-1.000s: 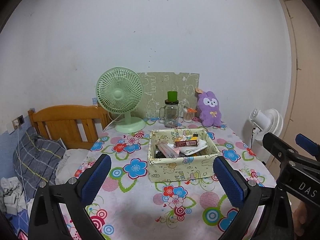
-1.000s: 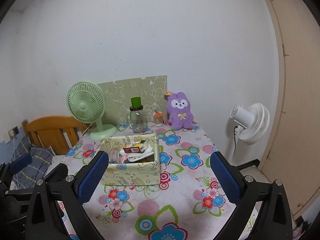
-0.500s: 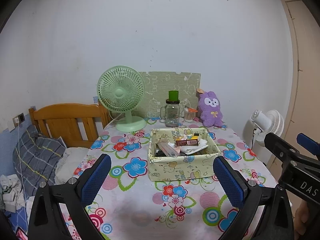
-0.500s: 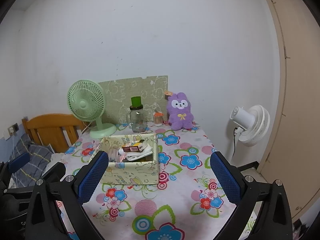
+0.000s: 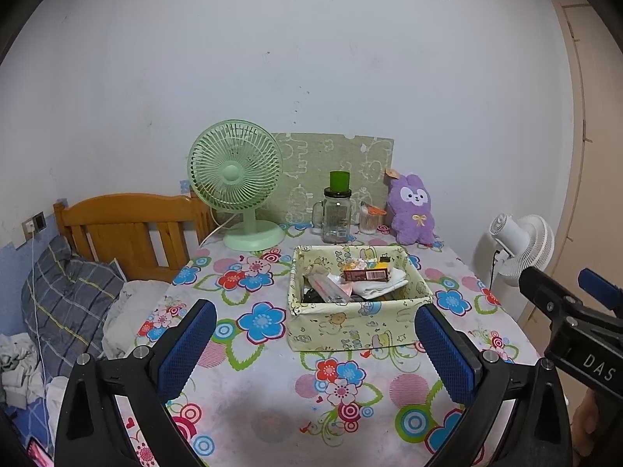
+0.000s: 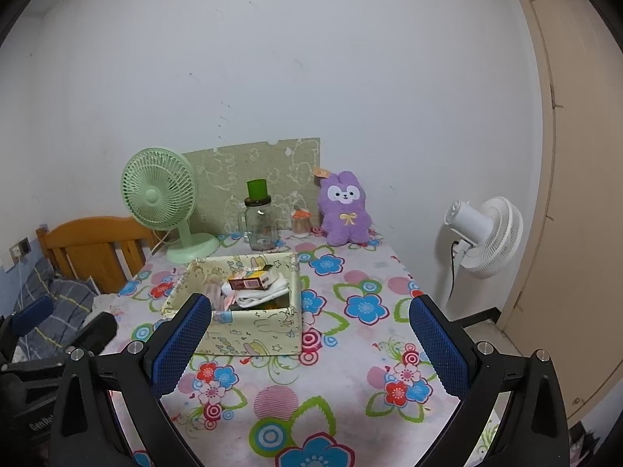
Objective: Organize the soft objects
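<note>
A purple plush rabbit (image 5: 413, 212) (image 6: 345, 207) sits upright at the back right of the flowered table, against the wall. A pale yellow fabric basket (image 5: 356, 329) (image 6: 249, 330) stands mid-table, holding a white folded cloth (image 5: 379, 283) (image 6: 260, 292), a small brown box and other bits. My left gripper (image 5: 317, 344) is open, well short of the basket, nothing between its blue pads. My right gripper (image 6: 311, 344) is open too, in front of the basket's right side, empty. The right gripper's black body also shows at the right edge of the left wrist view.
A green desk fan (image 5: 236, 179) (image 6: 161, 198), a glass jar with a green lid (image 5: 337, 210) (image 6: 260, 218) and a small cup stand along the back. A white fan (image 6: 486, 231) stands off the table's right edge; a wooden bed with bedding (image 5: 70, 295) lies left.
Both grippers have drifted slightly back and upward, so the table and basket sit a little lower and smaller in view. Nothing was grasped or released.
</note>
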A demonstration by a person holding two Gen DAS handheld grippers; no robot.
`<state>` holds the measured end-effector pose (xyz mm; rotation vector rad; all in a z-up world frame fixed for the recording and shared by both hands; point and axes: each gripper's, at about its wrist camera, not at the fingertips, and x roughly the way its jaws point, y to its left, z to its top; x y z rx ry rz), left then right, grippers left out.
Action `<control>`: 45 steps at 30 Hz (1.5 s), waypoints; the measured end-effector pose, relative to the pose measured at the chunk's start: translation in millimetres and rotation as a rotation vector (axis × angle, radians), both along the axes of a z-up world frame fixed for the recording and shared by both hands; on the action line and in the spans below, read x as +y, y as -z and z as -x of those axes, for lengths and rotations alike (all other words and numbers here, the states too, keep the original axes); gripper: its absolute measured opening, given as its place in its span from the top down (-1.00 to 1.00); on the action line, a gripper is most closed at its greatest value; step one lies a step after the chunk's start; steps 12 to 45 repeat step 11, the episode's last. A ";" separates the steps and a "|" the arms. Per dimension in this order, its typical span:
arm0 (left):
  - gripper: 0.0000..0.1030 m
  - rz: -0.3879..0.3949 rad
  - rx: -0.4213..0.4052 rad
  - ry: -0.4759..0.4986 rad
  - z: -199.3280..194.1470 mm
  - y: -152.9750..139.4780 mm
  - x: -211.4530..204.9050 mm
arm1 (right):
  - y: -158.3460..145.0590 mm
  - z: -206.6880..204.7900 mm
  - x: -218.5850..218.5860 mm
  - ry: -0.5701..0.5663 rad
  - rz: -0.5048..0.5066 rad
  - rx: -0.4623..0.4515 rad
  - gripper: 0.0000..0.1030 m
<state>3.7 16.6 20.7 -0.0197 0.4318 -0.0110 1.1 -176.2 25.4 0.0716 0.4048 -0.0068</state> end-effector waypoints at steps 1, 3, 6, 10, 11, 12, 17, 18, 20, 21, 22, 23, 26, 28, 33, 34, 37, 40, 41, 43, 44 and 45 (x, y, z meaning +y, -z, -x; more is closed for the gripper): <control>-1.00 -0.001 0.000 0.000 -0.6 -0.1 0.4 | 0.6 -0.9 0.2 -0.001 -0.001 0.002 -0.99; -1.00 0.001 0.006 0.006 -1.3 0.5 0.5 | 1.5 -2.4 0.6 -0.004 -0.002 0.005 -0.99; -1.00 -0.003 0.011 0.001 -3.8 1.4 1.5 | 3.1 -2.9 2.3 -0.012 -0.002 0.008 -0.99; -1.00 0.005 0.017 -0.003 -7.2 2.6 3.2 | 6.1 -6.2 1.9 -0.014 -0.007 0.016 -0.99; -1.00 0.005 0.020 -0.006 -8.2 2.8 3.7 | 6.7 -6.6 2.0 -0.015 -0.007 0.016 -0.99; -1.00 0.005 0.020 -0.006 -8.2 2.8 3.7 | 6.7 -6.6 2.0 -0.015 -0.007 0.016 -0.99; -1.00 0.005 0.020 -0.006 -8.2 2.8 3.7 | 6.7 -6.6 2.0 -0.015 -0.007 0.016 -0.99; -1.00 0.005 0.020 -0.006 -8.2 2.8 3.7 | 6.7 -6.6 2.0 -0.015 -0.007 0.016 -0.99; -1.00 0.005 0.020 -0.006 -8.2 2.8 3.7 | 6.7 -6.6 2.0 -0.015 -0.007 0.016 -0.99; -1.00 0.005 0.020 -0.006 -8.2 2.8 3.7 | 6.7 -6.6 2.0 -0.015 -0.007 0.016 -0.99; -1.00 0.005 0.020 -0.006 -8.2 2.8 3.7 | 6.7 -6.6 2.0 -0.015 -0.007 0.016 -0.99; -1.00 0.005 0.020 -0.006 -8.2 2.8 3.7 | 6.7 -6.6 2.0 -0.015 -0.007 0.016 -0.99; -1.00 0.005 0.020 -0.006 -8.2 2.8 3.7 | 6.7 -6.6 2.0 -0.015 -0.007 0.016 -0.99; -1.00 0.005 0.020 -0.006 -8.2 2.8 3.7 | 6.7 -6.6 2.0 -0.015 -0.007 0.016 -0.99; -1.00 0.005 0.020 -0.006 -8.2 2.8 3.7 | 6.7 -6.6 2.0 -0.015 -0.007 0.016 -0.99; -1.00 0.005 0.020 -0.006 -8.2 2.8 3.7 | 6.7 -6.6 2.0 -0.015 -0.007 0.016 -0.99; -1.00 0.005 0.020 -0.006 -8.2 2.8 3.7 | 6.7 -6.6 2.0 -0.015 -0.007 0.016 -0.99; -1.00 0.005 0.020 -0.006 -8.2 2.8 3.7 | 6.7 -6.6 2.0 -0.015 -0.007 0.016 -0.99; -1.00 0.005 0.020 -0.006 -8.2 2.8 3.7 | 6.7 -6.6 2.0 -0.015 -0.007 0.016 -0.99; -1.00 0.005 0.020 -0.006 -8.2 2.8 3.7 | 6.7 -6.6 2.0 -0.015 -0.007 0.016 -0.99; -1.00 0.005 0.020 -0.006 -8.2 2.8 3.7 | 6.7 -6.6 2.0 -0.015 -0.007 0.016 -0.99; -1.00 0.005 0.020 -0.006 -8.2 2.8 3.7 | 6.7 -6.6 2.0 -0.015 -0.007 0.016 -0.99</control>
